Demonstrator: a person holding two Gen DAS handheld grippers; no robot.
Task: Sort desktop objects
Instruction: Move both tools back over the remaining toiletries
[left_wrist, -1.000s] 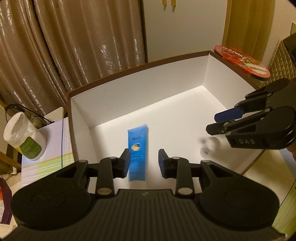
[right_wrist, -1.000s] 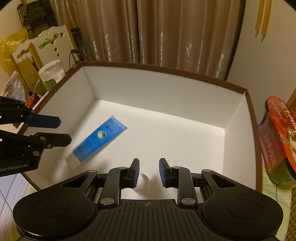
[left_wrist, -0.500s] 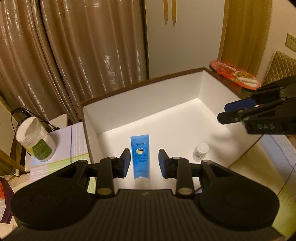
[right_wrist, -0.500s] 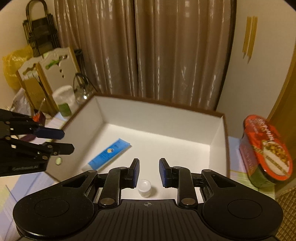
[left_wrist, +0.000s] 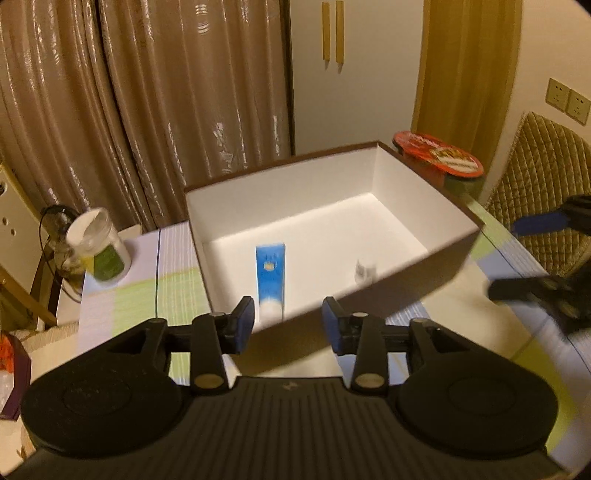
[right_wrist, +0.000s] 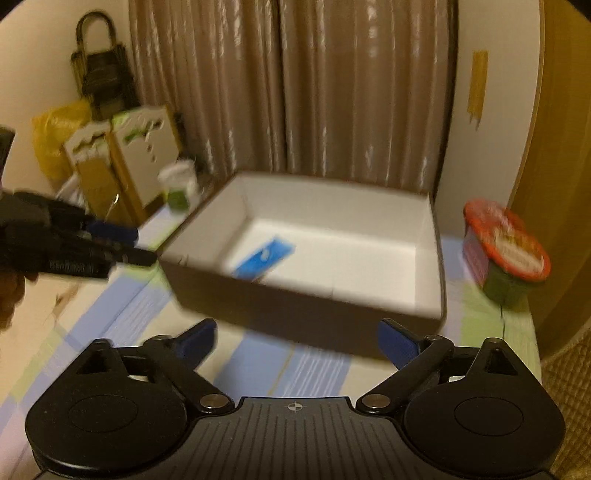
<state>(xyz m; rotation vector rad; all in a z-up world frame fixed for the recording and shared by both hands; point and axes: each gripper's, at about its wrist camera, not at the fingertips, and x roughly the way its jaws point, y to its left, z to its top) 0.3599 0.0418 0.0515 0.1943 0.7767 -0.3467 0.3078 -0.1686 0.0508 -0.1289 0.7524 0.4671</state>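
**Both grippers empty, items in box**

Hard to read:
- Right wrist view is motion-blurred; the box's (right_wrist: 369, 295) near wall hides the lower end of the tube (right_wrist: 264, 258) there, and the bottle isn't visible in that view at all.
- Left wrist view: bottle (left_wrist: 364, 271) is a pale smear by the near wall, its base cut off by the rim. No detail readable.
- Tube's (left_wrist: 271, 273) print is too small to read.
- Right gripper (left_wrist: 532, 254) shows only at the right frame edge in the left view, blurred, body cut off.
- Left gripper (right_wrist: 129, 245) enters from the left edge in the right view; a bit of hand behind it, mostly out of frame.

Grippers:
- Left gripper (left_wrist: 288, 325): jaws opening, a modest gap, nothing between them. Sits over the desk (left_wrist: 140, 295) just in front of the box's (left_wrist: 424, 266) near wall.
- Right gripper (right_wrist: 297, 341): jaws opening, already spread wide, nothing between them. Also short of the box, over the striped desk (right_wrist: 258, 365) cloth.

Task items:
- Tube lies flat on the box floor, left part, cap end toward the near wall, just beyond the left gripper's fingertips.
- Bottle stands in the box to the tube's right, apart from it, close to the near wall.
- Both are clear of either gripper.

Outside the box: jar (left_wrist: 98, 251) on the desk to its left, red-lidded cup (right_wrist: 506, 251) to its right.
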